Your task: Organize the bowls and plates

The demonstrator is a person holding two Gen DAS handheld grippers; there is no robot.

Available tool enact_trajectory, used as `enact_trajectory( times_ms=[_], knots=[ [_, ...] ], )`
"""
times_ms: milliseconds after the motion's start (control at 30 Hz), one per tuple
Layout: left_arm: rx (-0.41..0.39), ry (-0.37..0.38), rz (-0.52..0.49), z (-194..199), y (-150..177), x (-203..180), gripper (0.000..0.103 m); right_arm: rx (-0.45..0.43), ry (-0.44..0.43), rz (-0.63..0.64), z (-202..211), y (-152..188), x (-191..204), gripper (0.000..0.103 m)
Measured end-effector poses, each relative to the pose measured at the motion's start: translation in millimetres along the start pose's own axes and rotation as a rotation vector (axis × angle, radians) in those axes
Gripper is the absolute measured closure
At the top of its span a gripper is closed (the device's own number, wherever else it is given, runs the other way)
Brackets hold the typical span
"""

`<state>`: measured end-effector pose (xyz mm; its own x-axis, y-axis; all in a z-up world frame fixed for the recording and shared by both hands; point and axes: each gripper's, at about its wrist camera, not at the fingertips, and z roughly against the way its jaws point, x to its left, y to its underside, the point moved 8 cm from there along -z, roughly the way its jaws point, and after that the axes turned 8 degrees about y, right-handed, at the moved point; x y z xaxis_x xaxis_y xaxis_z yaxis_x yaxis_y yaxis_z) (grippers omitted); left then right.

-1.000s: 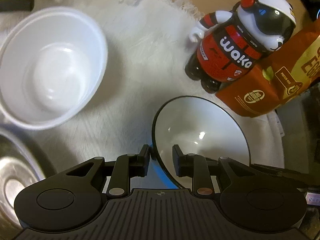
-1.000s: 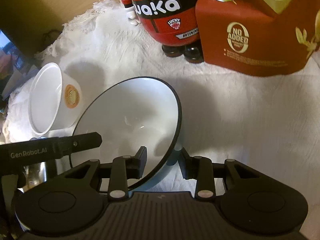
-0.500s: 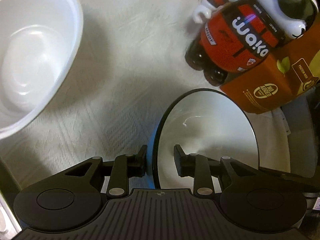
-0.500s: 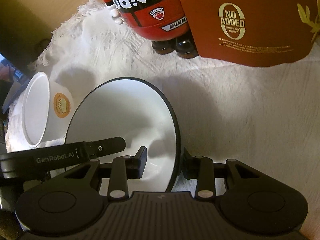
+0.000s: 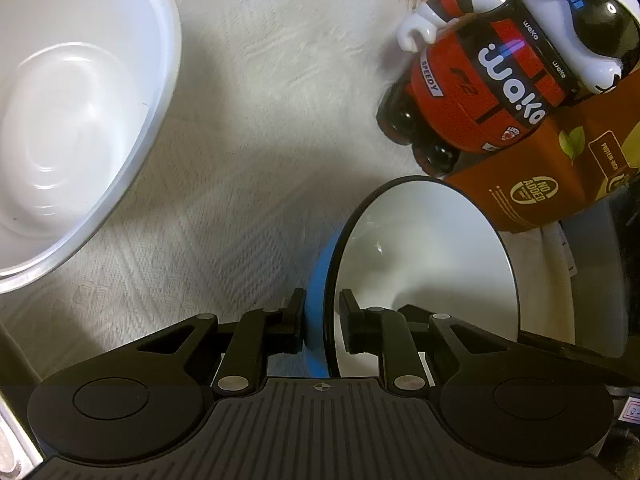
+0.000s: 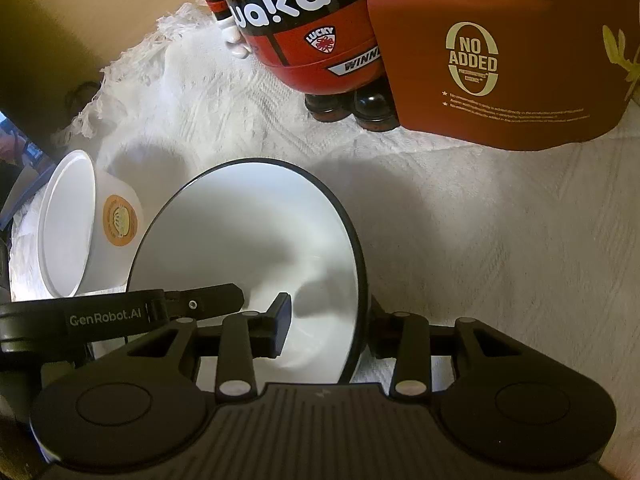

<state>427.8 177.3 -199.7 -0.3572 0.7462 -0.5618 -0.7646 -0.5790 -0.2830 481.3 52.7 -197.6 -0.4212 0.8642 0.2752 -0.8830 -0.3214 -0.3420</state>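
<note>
A bowl with a white inside, black rim and blue outside [image 5: 424,256] is held at opposite rims by both grippers. My left gripper [image 5: 322,314] is shut on its left rim, one finger inside and one on the blue wall. In the right wrist view the same bowl [image 6: 248,248] fills the middle; my right gripper [image 6: 328,320] straddles its right rim with the jaws spread wide, the inner finger apart from the wall. The left gripper's arm [image 6: 120,312] crosses below the bowl. A larger white bowl [image 5: 68,120] stands to the left; it also shows in the right wrist view [image 6: 76,232].
A red and white panda figure [image 5: 500,76] and a brown carton [image 5: 560,176] stand behind the bowl on the white cloth [image 5: 256,160]. In the right wrist view the figure [image 6: 304,28] and the carton [image 6: 500,56] are at the back.
The right gripper's jaws have spread apart around the bowl's rim. The left wrist view has shifted, with the large white bowl and the figure sliding up and outward.
</note>
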Motion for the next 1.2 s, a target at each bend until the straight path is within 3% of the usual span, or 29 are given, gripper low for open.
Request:
enact_trajectory(
  times_ms=[200,300,467,600,767,933,1200],
  knots=[
    [0.011,-0.038,-0.063,4,2,-7,0.08,-0.023,-0.012,0.018,11,-1,5,0.064],
    [-0.001,-0.018,-0.071,16,0,-13,0.08,-0.05,-0.028,0.017,27,-2,9,0.064],
    [-0.072,0.02,-0.13,64,-2,-37,0.08,-0.1,-0.073,0.029,74,5,21,0.064],
    [-0.084,0.071,-0.161,109,12,-56,0.08,-0.086,-0.11,0.059,107,25,30,0.064],
    [-0.024,0.083,-0.205,133,52,-59,0.078,-0.044,-0.117,0.094,129,71,40,0.064],
    [0.044,0.08,-0.208,126,87,-39,0.078,0.029,-0.067,0.105,115,118,44,0.064],
    [0.132,0.037,-0.262,107,128,-21,0.078,0.083,-0.02,0.029,94,148,32,0.064]
  ],
)
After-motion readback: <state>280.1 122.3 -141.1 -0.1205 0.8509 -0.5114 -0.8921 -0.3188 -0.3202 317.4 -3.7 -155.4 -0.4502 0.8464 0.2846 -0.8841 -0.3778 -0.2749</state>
